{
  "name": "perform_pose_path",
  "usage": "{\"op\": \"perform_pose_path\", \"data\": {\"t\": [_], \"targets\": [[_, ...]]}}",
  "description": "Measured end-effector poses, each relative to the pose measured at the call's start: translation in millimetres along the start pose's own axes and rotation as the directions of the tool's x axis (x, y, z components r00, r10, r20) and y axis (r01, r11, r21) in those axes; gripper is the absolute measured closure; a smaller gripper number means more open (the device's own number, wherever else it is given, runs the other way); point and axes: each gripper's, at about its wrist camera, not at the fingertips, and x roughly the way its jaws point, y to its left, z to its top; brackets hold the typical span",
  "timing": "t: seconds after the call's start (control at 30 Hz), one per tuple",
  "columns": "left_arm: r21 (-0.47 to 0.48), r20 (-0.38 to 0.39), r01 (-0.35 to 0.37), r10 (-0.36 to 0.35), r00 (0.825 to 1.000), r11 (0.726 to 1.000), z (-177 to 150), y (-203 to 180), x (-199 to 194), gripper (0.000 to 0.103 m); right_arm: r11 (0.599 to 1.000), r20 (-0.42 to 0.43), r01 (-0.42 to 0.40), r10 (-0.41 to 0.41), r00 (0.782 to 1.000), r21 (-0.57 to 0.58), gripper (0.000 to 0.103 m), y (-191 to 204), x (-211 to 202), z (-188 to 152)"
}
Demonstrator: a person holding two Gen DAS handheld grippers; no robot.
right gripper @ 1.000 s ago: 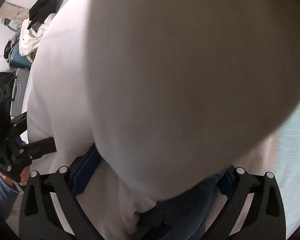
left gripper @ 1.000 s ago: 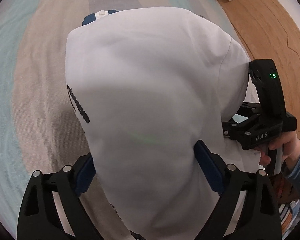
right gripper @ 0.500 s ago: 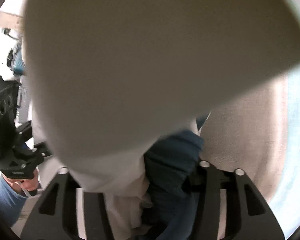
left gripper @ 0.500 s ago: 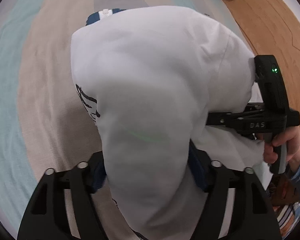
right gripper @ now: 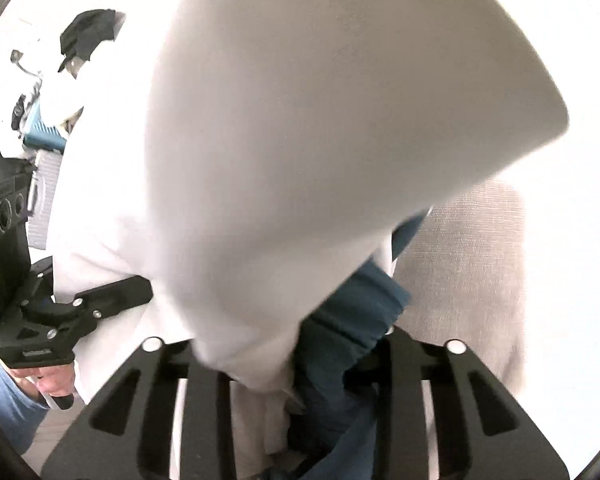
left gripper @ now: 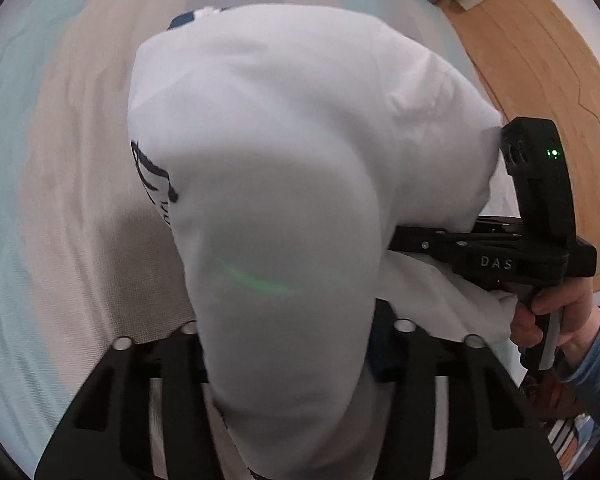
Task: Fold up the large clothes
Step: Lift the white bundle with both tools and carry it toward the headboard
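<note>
A large white garment (left gripper: 284, 152) with black print and dark blue trim is lifted above the striped bed cover (left gripper: 68, 168). My left gripper (left gripper: 288, 340) is shut on a fold of it; the cloth hides the fingertips. My right gripper (right gripper: 296, 356) is shut on the white cloth together with its dark blue cuff (right gripper: 352, 312). The right gripper also shows in the left wrist view (left gripper: 480, 256), to the right, with cloth draped over its front. The left gripper shows in the right wrist view (right gripper: 60, 312), at the left edge.
A wooden floor (left gripper: 540, 64) lies beyond the bed's right side. A pile of clothes and a blue case (right gripper: 44, 132) stand at the left in the right wrist view. The beige stripe of the cover (right gripper: 468, 272) lies under the garment.
Both grippers have closed from wide apart onto the cloth. The garment has bunched up and been raised off the cover.
</note>
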Motion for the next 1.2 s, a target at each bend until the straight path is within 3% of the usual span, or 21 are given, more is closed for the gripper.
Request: {"op": "perform_pose_path", "data": {"t": [0.23, 0.47, 0.57, 0.63, 0.83, 1.03, 1.2], "targets": [[0.055, 0.026, -0.035, 0.033, 0.999, 0.998, 4.7, -22.3, -25.7, 0.065, 1.0, 0.056, -0.004, 0.005, 0.998, -0.022, 0.081, 13.5, -22.3, -4.9], [0.127, 0.071, -0.065, 0.057, 0.996, 0.99, -7.5, -74.6, -51.7, 0.065, 0.999, 0.121, -0.027, 0.03, 0.992, -0.028, 0.082, -4.0, -79.1, -16.9], [0.155, 0.089, -0.077, 0.064, 0.994, 0.985, -6.0, -94.2, -60.1, 0.065, 0.999, 0.165, -0.038, 0.042, 0.985, -0.027, 0.082, -3.8, -99.1, -15.5], [0.171, 0.102, -0.087, 0.07, 0.992, 0.981, 0.7, -106.1, -64.5, 0.065, 0.998, 0.198, -0.051, 0.054, 0.979, -0.023, 0.082, -0.3, -107.1, -33.0], [0.239, 0.13, -0.091, 0.061, 0.99, 0.967, 13.8, -152.9, -85.2, 0.065, 0.998, 0.285, -0.062, 0.059, 0.957, 0.002, 0.082, -35.1, -159.1, -56.6], [0.337, 0.128, -0.044, 0.001, 0.992, 0.94, 23.9, -231.3, -85.1, 0.065, 0.999, 0.389, 0.02, -0.038, 0.92, 0.05, 0.083, -64.9, -239.3, -90.2], [0.454, 0.111, 0.034, -0.094, 0.989, 0.89, 28.0, -315.7, -64.1, 0.065, 0.986, 0.446, 0.115, -0.157, 0.881, 0.12, 0.083, -107.3, -298.4, -132.8]]}}
